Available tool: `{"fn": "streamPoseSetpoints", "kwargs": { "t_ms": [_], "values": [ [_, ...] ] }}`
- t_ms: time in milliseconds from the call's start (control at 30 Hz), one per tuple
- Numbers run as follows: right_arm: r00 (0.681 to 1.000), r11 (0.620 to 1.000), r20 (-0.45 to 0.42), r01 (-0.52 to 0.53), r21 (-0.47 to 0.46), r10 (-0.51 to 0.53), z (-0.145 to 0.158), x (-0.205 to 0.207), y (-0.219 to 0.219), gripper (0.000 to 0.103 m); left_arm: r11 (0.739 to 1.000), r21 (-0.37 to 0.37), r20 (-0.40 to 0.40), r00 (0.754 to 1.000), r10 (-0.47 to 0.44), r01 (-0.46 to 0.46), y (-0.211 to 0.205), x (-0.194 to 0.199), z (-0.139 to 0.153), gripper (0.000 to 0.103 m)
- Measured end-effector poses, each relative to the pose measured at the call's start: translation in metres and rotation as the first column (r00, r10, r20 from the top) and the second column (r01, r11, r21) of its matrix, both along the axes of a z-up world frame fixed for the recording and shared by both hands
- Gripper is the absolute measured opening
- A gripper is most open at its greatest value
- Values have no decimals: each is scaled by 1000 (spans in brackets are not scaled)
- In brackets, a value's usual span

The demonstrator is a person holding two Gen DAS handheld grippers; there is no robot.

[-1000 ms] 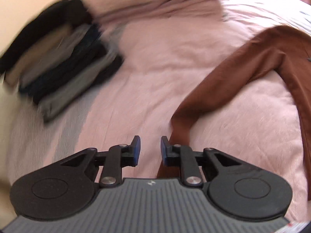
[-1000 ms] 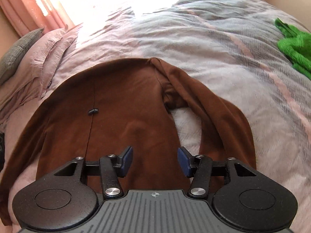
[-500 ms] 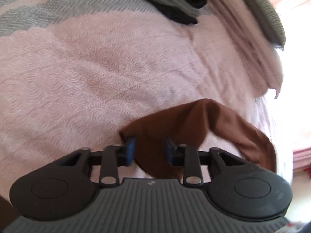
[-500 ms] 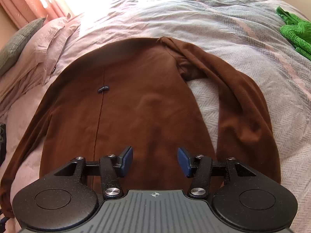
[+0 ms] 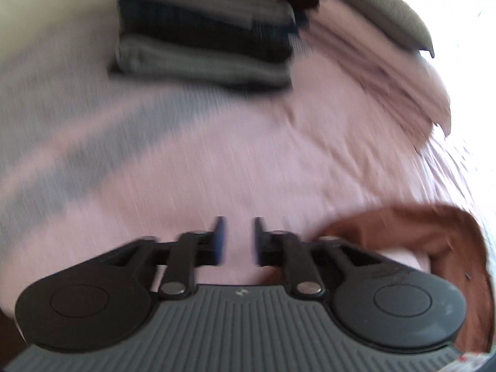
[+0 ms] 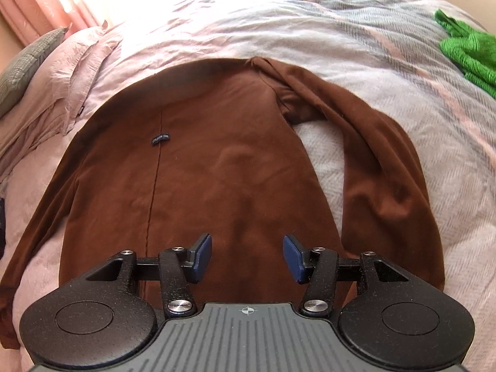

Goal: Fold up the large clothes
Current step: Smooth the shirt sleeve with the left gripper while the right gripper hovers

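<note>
A brown long-sleeved top [image 6: 217, 170] lies spread flat on the bed, a small dark label on its middle seam and both sleeves trailing down its sides. My right gripper [image 6: 247, 252] hovers over the lower body of the top, open, nothing between its fingers. In the blurred left wrist view, my left gripper [image 5: 237, 235] is over bare pink bedspread [image 5: 232, 155]; its jaws are opening with a narrow empty gap. The brown sleeve end [image 5: 418, 232] lies just right of it, not between the pads.
A stack of folded dark and grey clothes [image 5: 210, 37] sits ahead of the left gripper. A grey pillow [image 5: 387, 18] and a crumpled pink garment [image 6: 68, 77] lie near the bedhead. A green garment [image 6: 468, 52] lies at the far right on the bedspread.
The left gripper rolled and swung left, off the brown sleeve end that sat between its fingers half a second ago. The right gripper edged closer over the top and stayed open.
</note>
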State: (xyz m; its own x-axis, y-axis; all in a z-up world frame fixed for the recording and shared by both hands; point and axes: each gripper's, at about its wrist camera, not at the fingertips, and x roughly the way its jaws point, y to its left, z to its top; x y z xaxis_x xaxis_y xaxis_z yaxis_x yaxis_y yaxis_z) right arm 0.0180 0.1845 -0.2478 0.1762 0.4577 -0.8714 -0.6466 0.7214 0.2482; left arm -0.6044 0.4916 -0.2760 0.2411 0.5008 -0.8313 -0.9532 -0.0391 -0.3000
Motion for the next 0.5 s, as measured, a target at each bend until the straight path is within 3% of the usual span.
{"fn": "streamPoseSetpoints", "kwargs": {
  "t_ms": [133,200,233,267,300,333,433,500],
  "values": [
    [1000,1000,5,-12,-14,12,-2,-2,2,48,992,-114,84,994,64,-55,-21,8,-37,40],
    [1000,1000,5,-13,-15,13,-2,-2,4,48,980,-158,114,984,138,-119,-27,8,-57,40],
    [1000,1000,8,-16,-14,16,-2,-3,5,48,979,-150,133,978,161,-141,-27,8,-61,36],
    [1000,1000,12,-19,-17,19,-2,-3,7,48,978,-137,139,975,176,-157,-27,8,-62,17],
    [1000,1000,15,-22,-21,22,-2,-3,8,48,980,-119,138,975,175,-159,-25,10,-61,0],
    [999,999,20,-26,-25,26,-2,-4,10,48,983,-100,125,978,165,-153,-21,11,-57,2],
    [999,999,27,-32,-23,32,-1,-4,13,48,994,72,25,996,84,-86,-12,14,-22,2],
    [999,999,30,-32,-21,33,0,-3,15,48,978,201,-43,997,64,-54,-2,8,10,2]
  ]
}}
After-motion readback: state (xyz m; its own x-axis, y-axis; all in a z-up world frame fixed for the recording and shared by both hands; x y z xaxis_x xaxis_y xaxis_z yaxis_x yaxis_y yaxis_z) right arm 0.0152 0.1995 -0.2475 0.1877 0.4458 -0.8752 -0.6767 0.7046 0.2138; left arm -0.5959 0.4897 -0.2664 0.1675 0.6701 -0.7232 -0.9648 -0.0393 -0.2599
